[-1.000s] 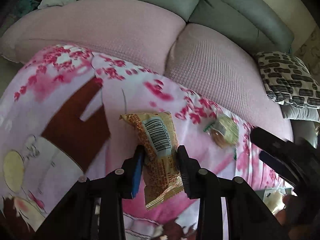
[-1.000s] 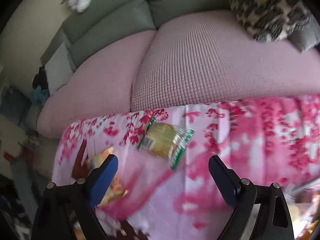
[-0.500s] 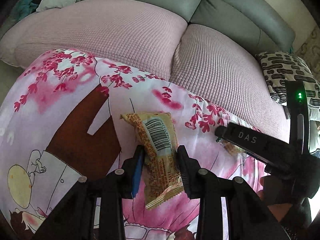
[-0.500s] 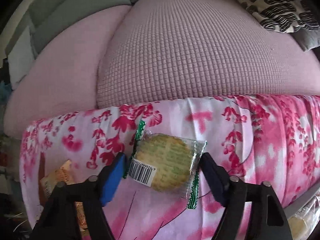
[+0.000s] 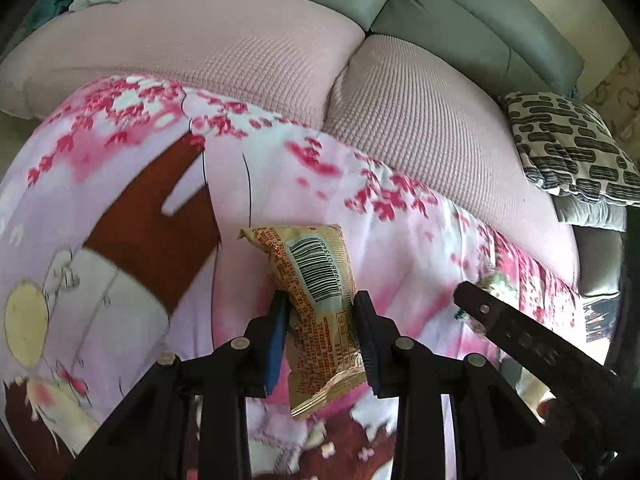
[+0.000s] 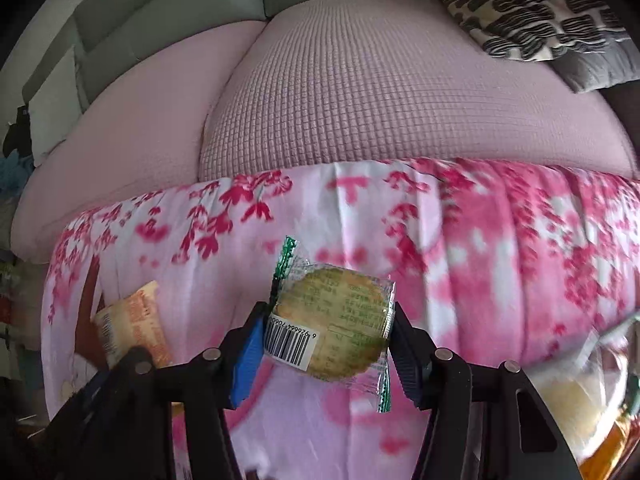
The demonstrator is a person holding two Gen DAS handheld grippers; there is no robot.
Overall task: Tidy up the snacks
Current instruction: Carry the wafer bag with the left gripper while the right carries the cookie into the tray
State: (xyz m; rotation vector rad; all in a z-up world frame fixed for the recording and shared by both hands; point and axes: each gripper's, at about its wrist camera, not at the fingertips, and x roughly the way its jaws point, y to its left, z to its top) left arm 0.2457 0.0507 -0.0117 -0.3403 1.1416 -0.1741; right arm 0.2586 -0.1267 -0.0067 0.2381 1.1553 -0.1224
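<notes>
Left gripper (image 5: pixel 320 320) clamped narrow on the yellow snack packet (image 5: pixel 314 300), over the pink floral cloth (image 5: pixel 400 240). Right gripper (image 6: pixel 326 344), jaws just closing, pads touching the round cookie pack (image 6: pixel 340 328) near the cloth's far edge; bare cloth beyond, then the pink cushion (image 6: pixel 340 100).

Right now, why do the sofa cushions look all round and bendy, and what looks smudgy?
Left wrist view: the fisheye lens bulges the pink cushions; the yellow snack looks sharp, the blanket smeared. Right wrist view: same bulge, dark corners; the round cracker is clear, the blanket's right side streaky.
</notes>
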